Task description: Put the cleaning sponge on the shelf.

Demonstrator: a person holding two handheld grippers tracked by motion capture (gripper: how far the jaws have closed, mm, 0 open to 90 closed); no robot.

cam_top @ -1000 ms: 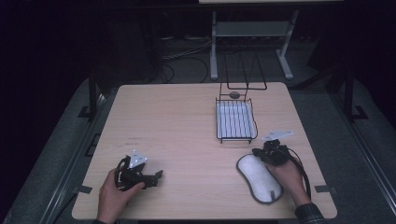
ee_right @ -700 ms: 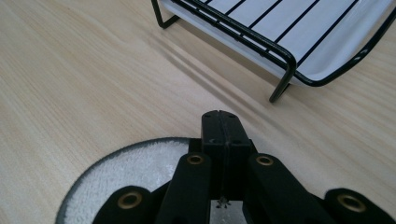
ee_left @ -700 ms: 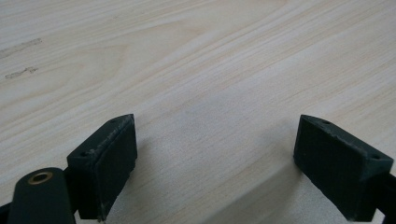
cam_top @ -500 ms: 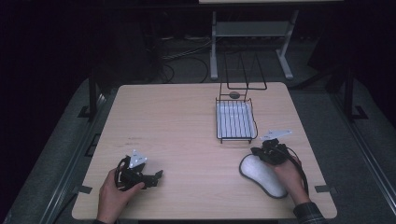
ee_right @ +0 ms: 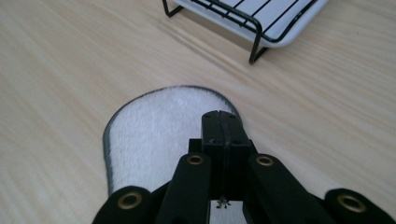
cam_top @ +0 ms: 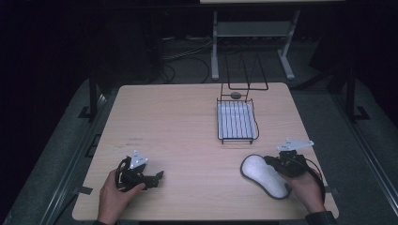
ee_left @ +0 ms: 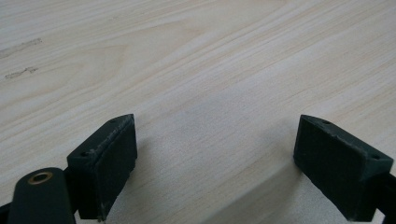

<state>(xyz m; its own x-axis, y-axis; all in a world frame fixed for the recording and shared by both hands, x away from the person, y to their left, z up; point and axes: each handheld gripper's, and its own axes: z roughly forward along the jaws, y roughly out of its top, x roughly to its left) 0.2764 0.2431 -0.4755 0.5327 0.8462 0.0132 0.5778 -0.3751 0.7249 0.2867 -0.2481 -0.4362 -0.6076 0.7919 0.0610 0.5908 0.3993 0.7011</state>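
Seemingly unlabelled, the white fleecy pad (ee_right: 154, 135) lies directly beneath the clenched right claw (ee_right: 221, 122); left claw (ee_left: 224, 163) released.

Black two-jaw grippers, left gripper (cam_top: 157, 176) and right gripper (cam_top: 267, 161), brass rivets, grey three-cornered plates, black cables; dark sleeve (cam_top: 319, 218) worn.

- The place looks like a lab or recording room rather than a home.
- A bare light-wood table (cam_top: 187, 140) stands alone under bright light, while everything around the table is dark.
- On the floor behind the table, loose cables (cam_top: 187, 61) lie in loops.
- Also behind the table stands a pale metal frame stand (cam_top: 248, 35) on two feet.
- Black metal uprights (cam_top: 94, 93) rise just beside the table's left and right edges, like parts of a rig.
- The floor around the table is grey carpet (cam_top: 61, 154).
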